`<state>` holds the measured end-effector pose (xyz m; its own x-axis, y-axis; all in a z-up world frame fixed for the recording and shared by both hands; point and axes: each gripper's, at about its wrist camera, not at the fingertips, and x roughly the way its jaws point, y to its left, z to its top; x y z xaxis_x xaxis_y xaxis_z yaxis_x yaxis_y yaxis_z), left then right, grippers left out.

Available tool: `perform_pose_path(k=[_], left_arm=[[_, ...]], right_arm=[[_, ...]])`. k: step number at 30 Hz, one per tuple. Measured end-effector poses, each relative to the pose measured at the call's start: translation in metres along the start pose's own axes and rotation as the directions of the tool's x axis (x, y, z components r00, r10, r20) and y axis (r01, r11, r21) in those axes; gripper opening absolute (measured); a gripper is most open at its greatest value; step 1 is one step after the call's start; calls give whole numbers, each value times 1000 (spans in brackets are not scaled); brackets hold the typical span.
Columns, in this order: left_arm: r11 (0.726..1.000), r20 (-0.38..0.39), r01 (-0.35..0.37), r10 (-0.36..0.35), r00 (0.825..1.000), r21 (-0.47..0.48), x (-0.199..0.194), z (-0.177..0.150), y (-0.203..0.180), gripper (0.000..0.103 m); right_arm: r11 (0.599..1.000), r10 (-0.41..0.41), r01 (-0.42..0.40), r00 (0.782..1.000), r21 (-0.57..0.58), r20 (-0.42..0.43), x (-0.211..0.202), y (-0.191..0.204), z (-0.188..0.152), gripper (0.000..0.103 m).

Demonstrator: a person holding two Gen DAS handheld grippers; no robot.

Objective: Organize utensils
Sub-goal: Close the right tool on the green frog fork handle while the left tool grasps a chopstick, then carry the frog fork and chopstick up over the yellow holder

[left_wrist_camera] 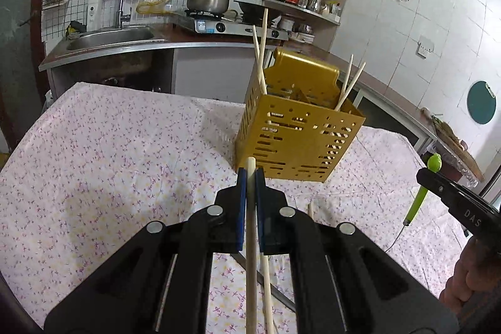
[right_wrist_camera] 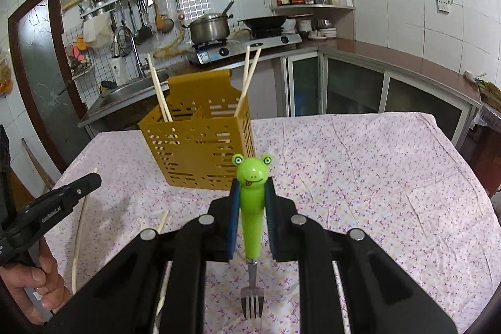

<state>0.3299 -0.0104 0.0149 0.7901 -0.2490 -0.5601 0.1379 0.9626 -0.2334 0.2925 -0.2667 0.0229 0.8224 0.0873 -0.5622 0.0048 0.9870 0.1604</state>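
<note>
Already four chopsticks point(left_wrist_camera: 261, 58) stand in the yellow utensil holder point(left_wrist_camera: 297, 133) near the table's far edge; left gripper point(left_wrist_camera: 250, 177) pinches another chopstick point(left_wrist_camera: 250, 240), right gripper point(right_wrist_camera: 252, 193) pinches the frog-handled fork point(right_wrist_camera: 252, 208); two chopsticks remain on the floral tablecloth point(right_wrist_camera: 360, 177).

Left gripper point(left_wrist_camera: 250, 177) clamped tight, right gripper point(right_wrist_camera: 252, 193) gripping, both angled downward; hand point(right_wrist_camera: 37, 287) apparently steadying left handle.

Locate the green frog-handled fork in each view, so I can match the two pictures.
Left wrist view: the fork is at the far right edge, held in the right gripper.
Right wrist view: it stands bottom centre between the gripper's pads, prongs toward the camera.
Shared landmark: the yellow utensil holder on the flowered tablecloth.
</note>
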Motion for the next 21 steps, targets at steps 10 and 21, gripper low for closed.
perform_pose_path(k=[10, 21], left_arm=[[1000, 48, 5, -5, 999, 1, -23, 9, -2, 4], [1000, 95, 4, -6, 995, 22, -48, 15, -10, 4]], right_arm=[[1000, 8, -8, 999, 0, 41, -22, -1, 4, 16], [1000, 15, -14, 997, -4, 70, -36, 0, 7, 16]])
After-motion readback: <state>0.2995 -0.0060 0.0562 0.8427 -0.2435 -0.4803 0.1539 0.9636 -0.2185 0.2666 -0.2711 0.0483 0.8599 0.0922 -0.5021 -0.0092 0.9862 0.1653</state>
